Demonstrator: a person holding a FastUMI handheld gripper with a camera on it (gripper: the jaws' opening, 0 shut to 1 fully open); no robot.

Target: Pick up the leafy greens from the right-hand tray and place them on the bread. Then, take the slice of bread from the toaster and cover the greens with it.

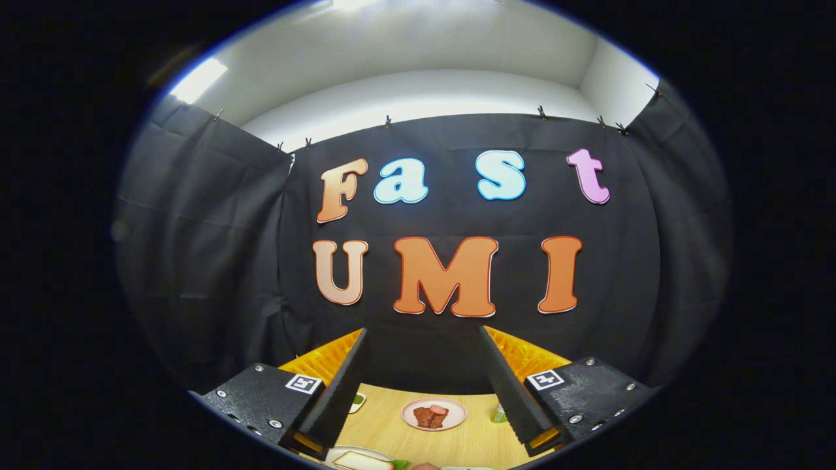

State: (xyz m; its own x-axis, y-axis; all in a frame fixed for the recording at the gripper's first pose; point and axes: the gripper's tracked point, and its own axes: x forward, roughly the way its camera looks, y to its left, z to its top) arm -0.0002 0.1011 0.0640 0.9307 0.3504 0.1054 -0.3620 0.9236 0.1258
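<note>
My gripper (423, 331) is open, held well above the table and facing the booth wall, with nothing between its fingers. Far below, between the fingers, a white plate (339, 452) carries a slice of bread (362, 461). A bit of green leaf (400, 463) shows just right of the bread. Another small green thing (499, 412) peeks out beside the right finger (516, 391); I cannot tell what it is.
A pink plate (450, 405) with slices of meat (430, 416) sits on the wooden table (470, 444) beyond the bread. A small dish (357, 402) with something green lies next to the left finger. The black cloth wall (196, 261) stands right behind the table.
</note>
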